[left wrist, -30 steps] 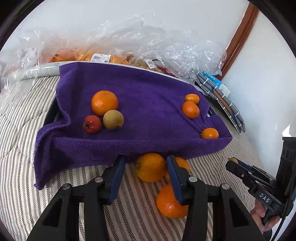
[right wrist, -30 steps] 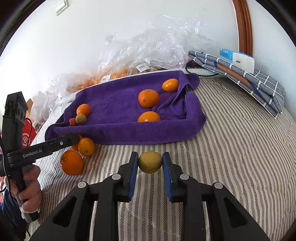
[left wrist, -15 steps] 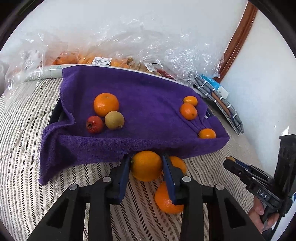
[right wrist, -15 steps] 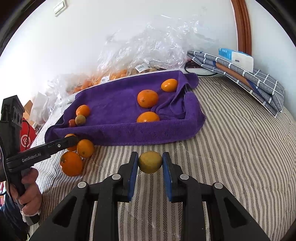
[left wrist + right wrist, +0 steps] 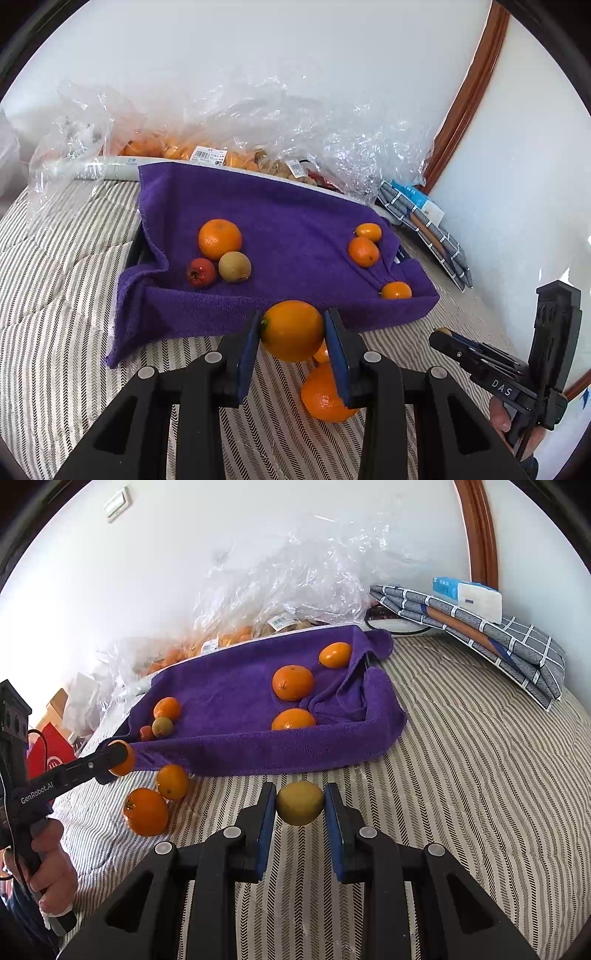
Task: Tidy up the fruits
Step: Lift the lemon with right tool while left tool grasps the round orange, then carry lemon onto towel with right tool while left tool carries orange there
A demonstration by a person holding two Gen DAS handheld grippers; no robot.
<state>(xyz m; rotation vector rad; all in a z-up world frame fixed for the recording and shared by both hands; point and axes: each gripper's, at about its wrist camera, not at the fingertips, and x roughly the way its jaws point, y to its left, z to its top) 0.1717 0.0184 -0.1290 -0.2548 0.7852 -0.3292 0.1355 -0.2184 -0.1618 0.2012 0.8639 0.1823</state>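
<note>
My left gripper [image 5: 291,332] is shut on an orange [image 5: 291,330] and holds it just above the striped bed, at the front wall of the purple towel-lined tray [image 5: 280,221]. Two more oranges lie on the bed below it, one large [image 5: 321,400]. My right gripper [image 5: 300,804] is shut on a yellow-green lemon [image 5: 300,803] in front of the tray [image 5: 236,746]. In the tray lie an orange [image 5: 219,239], a kiwi [image 5: 235,266], a small red fruit [image 5: 201,272] and three small oranges at the right [image 5: 364,252].
Clear plastic bags [image 5: 258,140] with more fruit lie behind the tray against the wall. A folded checked cloth [image 5: 476,627] with a white and blue box [image 5: 469,596] lies at the back right. The striped bedcover [image 5: 480,775] spreads to the right.
My left gripper has closed on the orange and lifted it off the bed towards the tray's front wall. The right gripper has kept the lemon and barely moved.
</note>
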